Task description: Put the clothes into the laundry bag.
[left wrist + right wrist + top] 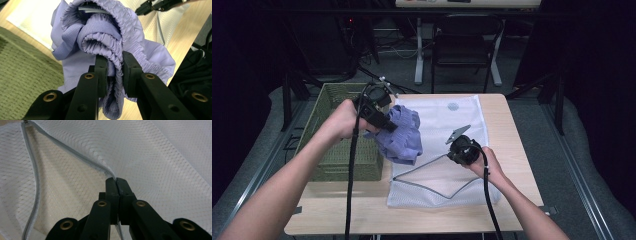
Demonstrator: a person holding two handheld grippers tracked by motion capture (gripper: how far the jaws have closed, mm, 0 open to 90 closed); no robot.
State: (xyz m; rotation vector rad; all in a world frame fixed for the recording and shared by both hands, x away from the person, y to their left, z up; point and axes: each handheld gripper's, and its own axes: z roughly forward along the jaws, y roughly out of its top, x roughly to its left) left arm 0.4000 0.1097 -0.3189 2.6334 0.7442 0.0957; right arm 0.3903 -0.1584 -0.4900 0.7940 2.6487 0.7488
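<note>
The left gripper (pixel 114 66) clamped the lilac shorts' elastic waistband (pixel 100 40), while the right gripper (pixel 116 185) pinched shut on the mesh laundry bag's zipper edge (pixel 75 152).

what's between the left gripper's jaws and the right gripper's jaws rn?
Left gripper: jaws pinch the gathered waistband of the purple garment, in its own view. Right gripper: jaws clamp the zipper edge of the white mesh bag, in its own view.

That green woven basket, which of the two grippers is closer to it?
The left. The left gripper, shut on the purple garment, hangs just past the green basket's right rim. The right gripper pinches the white mesh bag's zipper edge, farther right.
</note>
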